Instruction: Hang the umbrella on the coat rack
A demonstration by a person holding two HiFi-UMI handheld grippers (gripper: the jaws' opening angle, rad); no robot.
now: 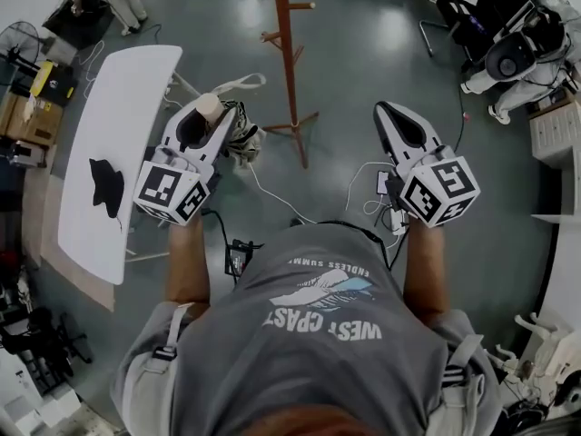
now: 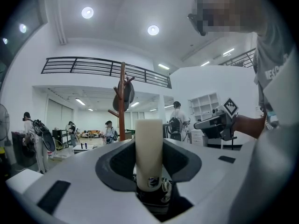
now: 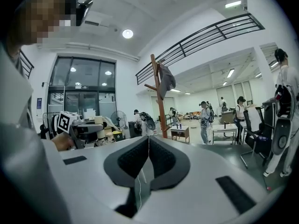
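My left gripper [image 1: 207, 121] is shut on the umbrella, its jaws clamped on the cream handle [image 2: 148, 148], which stands upright between them. The folded patterned canopy [image 1: 243, 140] hangs beside the gripper, and a pale strap [image 1: 238, 84] loops beyond it. The wooden coat rack [image 1: 287, 62] stands on the grey floor just ahead, between the two grippers. It also shows as a brown post in the left gripper view [image 2: 122, 101] and the right gripper view [image 3: 160, 97], with a dark item hanging near its top. My right gripper [image 3: 148, 141] is shut and holds nothing.
A white table [image 1: 118, 107] stands at the left with a black item [image 1: 107, 187] on it. Cables [image 1: 368, 189] trail over the floor near my feet. Chairs and a person [image 1: 513, 57] are at the far right. Other people stand further back in the room [image 3: 204, 118].
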